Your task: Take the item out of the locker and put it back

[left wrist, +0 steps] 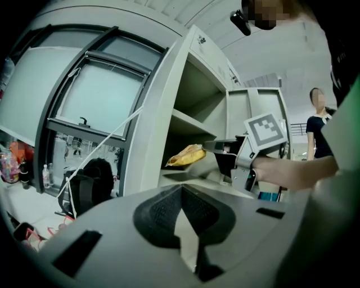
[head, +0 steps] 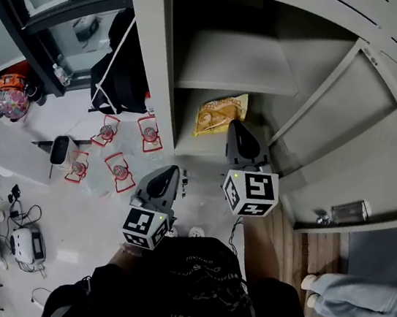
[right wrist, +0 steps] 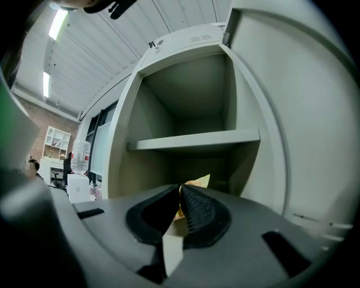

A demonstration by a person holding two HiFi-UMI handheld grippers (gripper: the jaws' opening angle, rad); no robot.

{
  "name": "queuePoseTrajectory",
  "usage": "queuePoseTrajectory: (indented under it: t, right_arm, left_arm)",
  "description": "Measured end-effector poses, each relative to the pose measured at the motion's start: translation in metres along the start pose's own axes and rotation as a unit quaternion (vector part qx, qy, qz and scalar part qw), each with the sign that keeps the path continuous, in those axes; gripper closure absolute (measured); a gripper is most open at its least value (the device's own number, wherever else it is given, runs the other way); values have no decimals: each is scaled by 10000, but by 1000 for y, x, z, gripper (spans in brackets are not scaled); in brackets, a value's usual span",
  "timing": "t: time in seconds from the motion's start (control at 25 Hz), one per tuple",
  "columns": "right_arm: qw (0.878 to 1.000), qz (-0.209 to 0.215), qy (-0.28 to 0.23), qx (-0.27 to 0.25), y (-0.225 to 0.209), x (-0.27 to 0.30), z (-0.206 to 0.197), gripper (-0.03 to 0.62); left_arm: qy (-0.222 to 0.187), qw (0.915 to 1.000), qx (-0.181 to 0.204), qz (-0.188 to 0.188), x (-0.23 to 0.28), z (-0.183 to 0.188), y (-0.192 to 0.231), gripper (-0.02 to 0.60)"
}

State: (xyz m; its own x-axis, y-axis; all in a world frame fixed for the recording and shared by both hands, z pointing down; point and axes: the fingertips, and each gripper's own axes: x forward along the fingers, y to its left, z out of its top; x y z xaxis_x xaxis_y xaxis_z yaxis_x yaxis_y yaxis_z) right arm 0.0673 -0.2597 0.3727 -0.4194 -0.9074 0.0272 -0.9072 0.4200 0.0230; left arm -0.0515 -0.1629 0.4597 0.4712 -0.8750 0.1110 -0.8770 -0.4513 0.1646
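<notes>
A grey locker stands open, with its door swung out to the right. A yellow snack bag is at the lower shelf, tilted, with one end raised. My right gripper reaches level into the locker and is shut on the bag's right edge. In the right gripper view the bag shows just past the closed tips. The left gripper view shows the bag hanging from the right gripper. My left gripper stays outside, low and to the left, shut and holding nothing.
The upper shelf is bare. A black backpack leans beside the locker's left wall. Several red-framed items and a white box lie on the floor at left. A person's legs stand at right.
</notes>
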Motion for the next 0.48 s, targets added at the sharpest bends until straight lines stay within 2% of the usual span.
queuePoseTrajectory:
  t: [0.48]
  right_arm:
    - [9976,90,689,-42,-14,52,-33,582]
  left_arm:
    - [132,9998,-18,136,1,-8,7,574]
